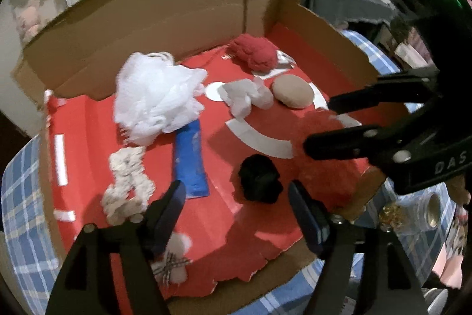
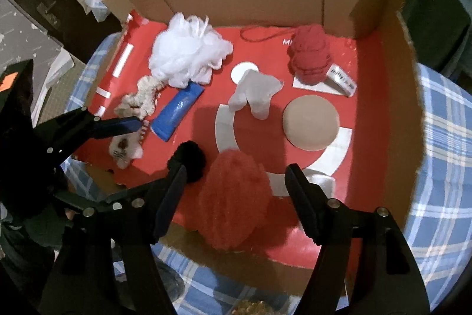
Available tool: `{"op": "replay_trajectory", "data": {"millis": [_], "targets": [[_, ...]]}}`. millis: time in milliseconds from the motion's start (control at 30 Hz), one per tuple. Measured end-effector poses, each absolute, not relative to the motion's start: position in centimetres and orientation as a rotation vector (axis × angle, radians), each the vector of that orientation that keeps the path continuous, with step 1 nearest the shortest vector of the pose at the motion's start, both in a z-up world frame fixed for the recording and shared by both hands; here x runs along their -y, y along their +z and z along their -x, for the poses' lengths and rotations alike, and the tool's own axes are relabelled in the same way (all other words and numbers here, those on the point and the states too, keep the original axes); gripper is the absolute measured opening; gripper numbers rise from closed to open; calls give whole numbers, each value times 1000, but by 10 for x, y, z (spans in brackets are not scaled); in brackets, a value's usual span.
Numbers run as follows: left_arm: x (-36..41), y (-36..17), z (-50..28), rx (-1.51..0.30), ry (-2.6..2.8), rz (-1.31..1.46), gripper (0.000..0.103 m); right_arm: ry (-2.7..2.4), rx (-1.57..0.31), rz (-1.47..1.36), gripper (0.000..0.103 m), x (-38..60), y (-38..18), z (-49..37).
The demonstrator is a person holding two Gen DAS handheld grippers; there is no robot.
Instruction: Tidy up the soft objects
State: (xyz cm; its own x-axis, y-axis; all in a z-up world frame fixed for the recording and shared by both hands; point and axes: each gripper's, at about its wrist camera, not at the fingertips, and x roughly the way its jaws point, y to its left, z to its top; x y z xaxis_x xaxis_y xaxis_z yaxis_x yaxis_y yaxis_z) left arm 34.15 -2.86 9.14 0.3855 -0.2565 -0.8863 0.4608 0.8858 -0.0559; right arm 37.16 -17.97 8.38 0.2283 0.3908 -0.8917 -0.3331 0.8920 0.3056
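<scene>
Both grippers hang over the cardboard box [image 2: 392,55] with jaws wide, gripping nothing. Right gripper [image 2: 236,179] straddles the fuzzy red pouf [image 2: 233,197], low centre of its view, looks freshly set down to me. Left gripper [image 1: 236,194] frames the black pompom [image 1: 259,177]. Upper left: frilly white mesh loofah [image 2: 185,55]; centre right: smooth tan sponge [image 2: 309,123]; upper right: knitted red yarn [image 2: 309,58].
</scene>
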Motion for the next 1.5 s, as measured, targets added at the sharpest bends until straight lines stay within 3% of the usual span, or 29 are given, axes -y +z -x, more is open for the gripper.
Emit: {"op": "replay_trajectory", "data": {"millis": [267,500,1500], "targets": [[2,115,-322,-1013,-324,-61,92,386,-1111,-52,80,192,122,-340],[-6,127,-291,-926,-243,-40,102,283,-1021,-21,81,195,135,-306],[-7,87,-283,-974,-128,19,103,187,-1036,-15,81,197,79,-290]]}}
